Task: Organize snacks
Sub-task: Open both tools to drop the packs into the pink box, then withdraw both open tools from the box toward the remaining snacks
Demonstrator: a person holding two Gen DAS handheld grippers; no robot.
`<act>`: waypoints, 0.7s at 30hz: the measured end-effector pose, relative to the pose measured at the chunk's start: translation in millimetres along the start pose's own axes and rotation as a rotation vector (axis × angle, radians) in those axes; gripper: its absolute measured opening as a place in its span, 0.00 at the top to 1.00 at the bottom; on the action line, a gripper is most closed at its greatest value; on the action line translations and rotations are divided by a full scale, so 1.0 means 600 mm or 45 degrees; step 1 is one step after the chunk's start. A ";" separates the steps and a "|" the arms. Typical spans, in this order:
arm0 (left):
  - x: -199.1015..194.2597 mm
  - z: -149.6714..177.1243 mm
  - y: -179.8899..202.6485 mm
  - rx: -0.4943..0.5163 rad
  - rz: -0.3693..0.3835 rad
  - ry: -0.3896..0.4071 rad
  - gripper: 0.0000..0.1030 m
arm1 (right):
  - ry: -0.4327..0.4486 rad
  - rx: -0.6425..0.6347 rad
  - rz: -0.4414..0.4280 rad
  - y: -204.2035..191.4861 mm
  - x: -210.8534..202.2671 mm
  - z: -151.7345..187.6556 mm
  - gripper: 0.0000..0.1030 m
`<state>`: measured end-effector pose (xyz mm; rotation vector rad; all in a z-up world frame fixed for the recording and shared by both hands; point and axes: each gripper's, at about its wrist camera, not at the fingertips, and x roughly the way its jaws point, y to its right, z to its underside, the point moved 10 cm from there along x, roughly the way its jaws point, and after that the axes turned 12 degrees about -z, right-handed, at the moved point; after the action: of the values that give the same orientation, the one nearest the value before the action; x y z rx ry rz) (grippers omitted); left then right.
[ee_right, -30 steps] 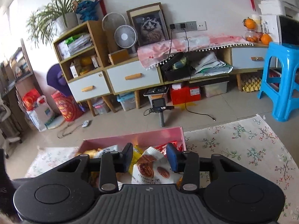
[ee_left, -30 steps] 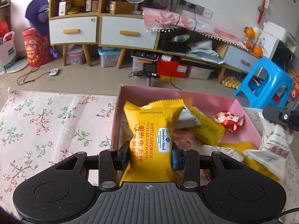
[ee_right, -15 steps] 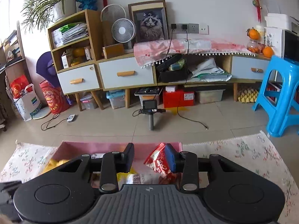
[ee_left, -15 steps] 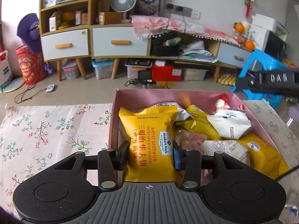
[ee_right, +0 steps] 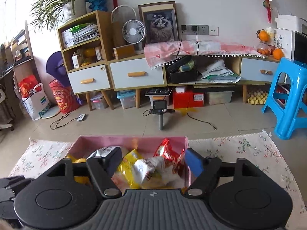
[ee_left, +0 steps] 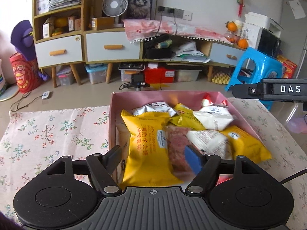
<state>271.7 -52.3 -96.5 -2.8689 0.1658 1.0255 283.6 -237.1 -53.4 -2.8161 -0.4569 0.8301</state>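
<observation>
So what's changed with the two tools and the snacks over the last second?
Both tools let go. The left tool had the yellow waffle packet pinched; its jaws are now opening and the packet lies loose in the pink box. The right tool released its snack, the red and white packet, jaws opening, over the same box. The box and the floral cloth stayed put.

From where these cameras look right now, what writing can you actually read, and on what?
"DAS": white letters on the black tool at the right edge of the left wrist view.
Yellow snack packet in the pink box: red characters and a small blue label, too blurred to read.
Silver packet: dark print, too small.
Red round bin on the floor: lettering unreadable.
Red storage box: white label, illegible.
</observation>
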 end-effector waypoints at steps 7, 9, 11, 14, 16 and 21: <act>-0.049 0.026 0.004 0.027 0.025 -0.015 0.19 | -0.007 0.023 0.002 -0.016 -0.043 0.017 0.20; -0.061 0.035 0.003 0.038 0.026 -0.020 0.18 | -0.012 0.026 0.001 -0.021 -0.054 0.023 0.20; -0.073 0.045 0.002 0.043 0.026 -0.028 0.17 | -0.017 0.025 0.003 -0.026 -0.064 0.031 0.15; -0.090 0.058 -0.002 0.042 0.031 -0.040 0.15 | -0.029 0.017 0.017 -0.034 -0.080 0.041 0.13; -0.100 0.068 -0.007 0.043 0.031 -0.047 0.14 | -0.038 0.013 0.025 -0.038 -0.091 0.050 0.12; -0.121 0.090 -0.018 0.058 0.021 -0.067 0.13 | -0.070 -0.001 0.046 -0.049 -0.112 0.075 0.11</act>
<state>183.7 -30.2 -91.3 -2.8015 0.2070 1.0841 198.2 -228.9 -49.8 -2.8161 -0.4160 0.9162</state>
